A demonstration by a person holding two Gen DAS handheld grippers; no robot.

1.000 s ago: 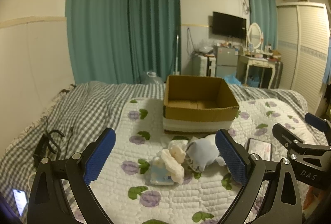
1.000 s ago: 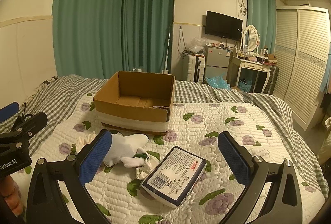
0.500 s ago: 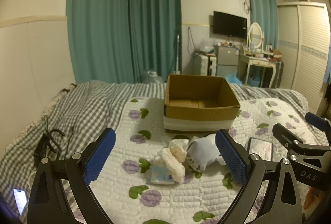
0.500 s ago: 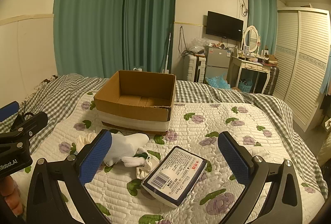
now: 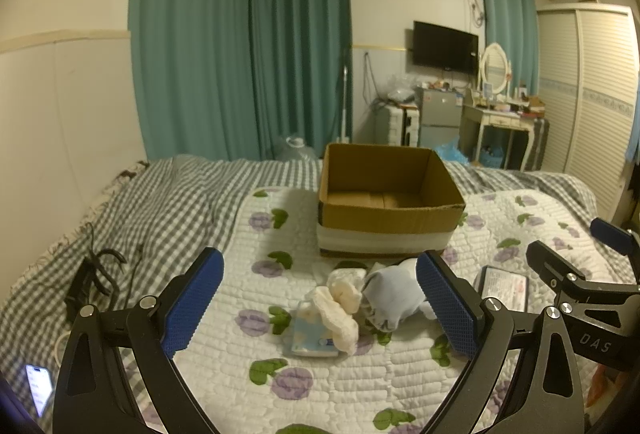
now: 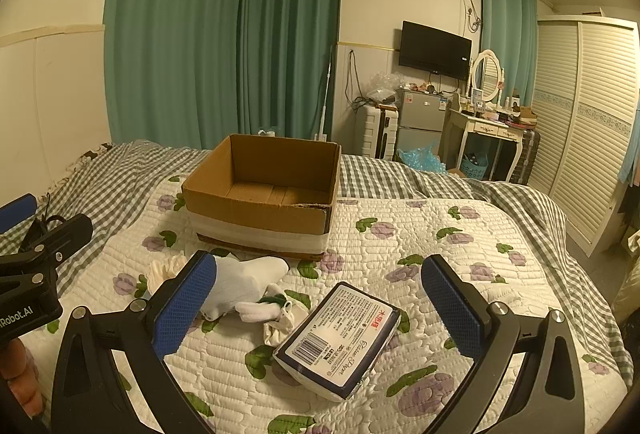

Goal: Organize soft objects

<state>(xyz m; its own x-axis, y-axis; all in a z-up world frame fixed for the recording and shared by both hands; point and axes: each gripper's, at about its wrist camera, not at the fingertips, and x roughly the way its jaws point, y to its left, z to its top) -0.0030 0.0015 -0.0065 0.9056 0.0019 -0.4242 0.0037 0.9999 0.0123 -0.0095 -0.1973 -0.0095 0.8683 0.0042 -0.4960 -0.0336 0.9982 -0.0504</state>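
On the flowery quilt (image 5: 224, 366) there is one small blue tissue pack (image 5: 308, 334) on the left, with one cream sock (image 5: 340, 310) lying on it. Next comes one pale blue cloth (image 5: 390, 296), touching the sock. Further right lies one big wipes pack (image 6: 340, 338). One open cardboard box (image 5: 390, 199) sits just behind them all. The left gripper (image 5: 320, 308) has its jaws wide apart and holds nothing. The right gripper (image 6: 316, 308) is wide apart too, touching nothing.

Brown cardboard box (image 6: 264, 193), floral white quilt (image 6: 420, 234) — grey-checked blanket (image 5: 160, 201), teal curtains (image 5: 240, 53)
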